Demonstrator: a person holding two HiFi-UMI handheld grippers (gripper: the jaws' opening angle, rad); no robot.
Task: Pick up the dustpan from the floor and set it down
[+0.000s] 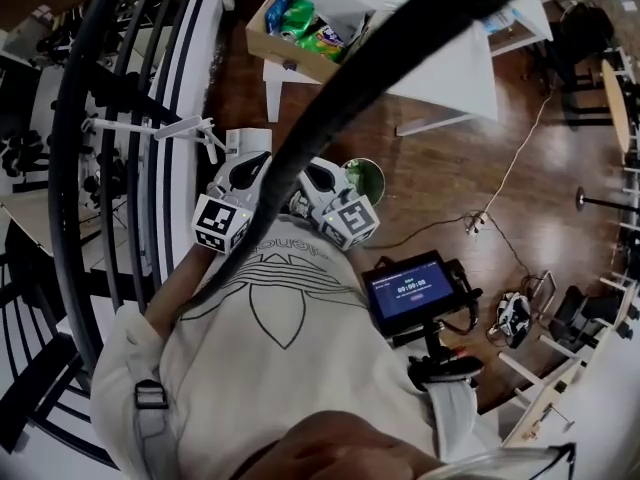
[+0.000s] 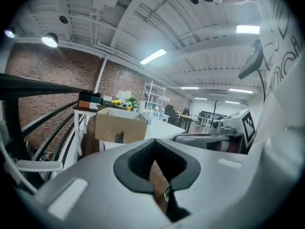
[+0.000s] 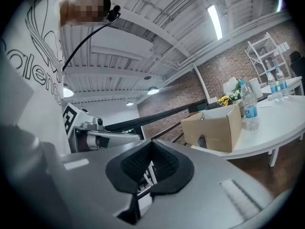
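Both grippers are held close in front of the person's white shirt and point roughly level, away from the body. My left gripper (image 1: 246,163) (image 2: 153,142) has its jaws shut with nothing between them. My right gripper (image 1: 320,175) (image 3: 151,143) is right beside it, also closed and empty. A green round-rimmed thing (image 1: 366,179) lies on the wooden floor just right of the right gripper. A white long-handled piece (image 1: 190,128) juts out by the railing on the left. I cannot tell which of these is the dustpan. Neither gripper touches either one.
A black curved railing (image 1: 90,168) runs down the left side. Ahead stands a white table (image 1: 450,73) with a cardboard box (image 1: 300,28) (image 2: 119,125) (image 3: 214,125) of packets. A screen device (image 1: 412,290) hangs at the person's chest. A cable (image 1: 512,163) trails across the floor.
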